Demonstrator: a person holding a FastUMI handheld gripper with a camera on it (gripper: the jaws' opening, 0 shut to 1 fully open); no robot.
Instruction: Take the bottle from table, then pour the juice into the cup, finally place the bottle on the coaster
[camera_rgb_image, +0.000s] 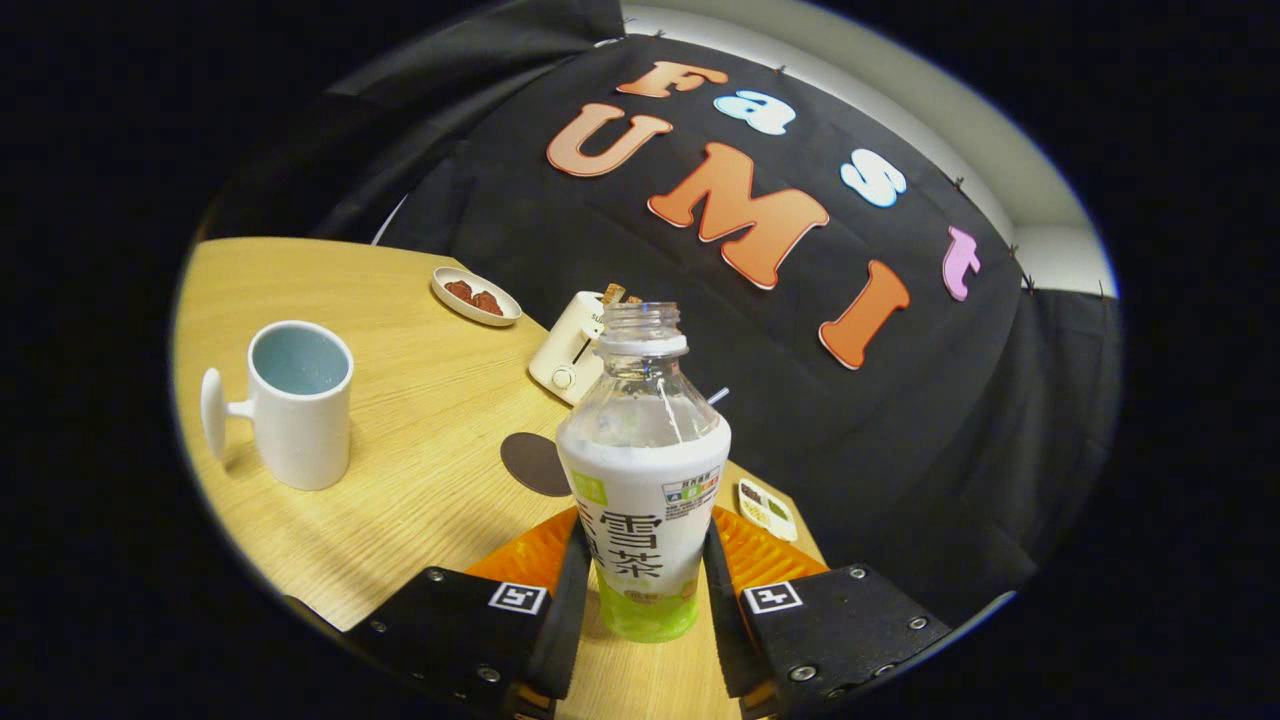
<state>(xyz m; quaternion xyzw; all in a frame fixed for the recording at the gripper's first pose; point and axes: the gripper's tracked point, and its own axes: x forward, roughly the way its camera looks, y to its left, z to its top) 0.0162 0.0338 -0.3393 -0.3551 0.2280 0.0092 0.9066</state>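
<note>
One gripper (642, 575) has its two fingers clamped on one bottle (642, 480), a finger pressing each side of the lower label. The bottle has no cap, its neck is clear, and its base shows between the fingers over the table (400, 460). Whether the base rests on the wood or hangs just above it, I cannot tell.

One white cup (297, 403) stands at ten o'clock from the bottle, well apart, upright, with its handle turned away from the bottle.

One dark round coaster (533, 463) lies flat at nine o'clock, just beside the bottle's shoulder as seen, and partly behind it.

One pale toaster (572, 348) sits beyond the bottle at eleven o'clock, with something brown poking from its top. One small dish (476, 296) lies farther off, also at eleven o'clock, holding two reddish-brown pieces.

One small flat packet (766, 508) lies at three o'clock, near the table's edge, just beyond the right-hand finger.
</note>
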